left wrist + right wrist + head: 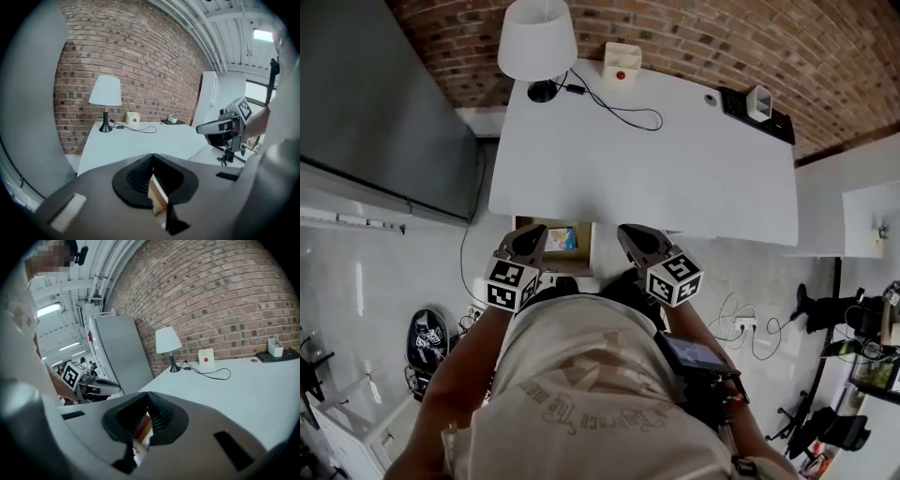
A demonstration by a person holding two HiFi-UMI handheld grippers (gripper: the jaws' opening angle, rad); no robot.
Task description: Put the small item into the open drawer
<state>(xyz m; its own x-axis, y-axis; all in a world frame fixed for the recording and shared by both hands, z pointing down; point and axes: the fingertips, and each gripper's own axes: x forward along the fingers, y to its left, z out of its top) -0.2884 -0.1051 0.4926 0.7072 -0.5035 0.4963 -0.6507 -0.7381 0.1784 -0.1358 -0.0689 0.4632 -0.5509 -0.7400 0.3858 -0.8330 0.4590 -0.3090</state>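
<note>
At the desk's (675, 169) near edge: left gripper (532, 234) jaws shut, empty, aimed toward the desk; right gripper (633, 236) likewise shut, empty. Below and between them, nearer the left, is the open drawer (581, 247). A small yellow-blue item (562, 238) lies inside, just right of the left tips. Long axis unclear. Placing looks done.

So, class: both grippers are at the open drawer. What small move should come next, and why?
Probably just draw the left gripper and right gripper back from the drawer: both are shut on nothing, and a colourful small item already lies inside it.
</note>
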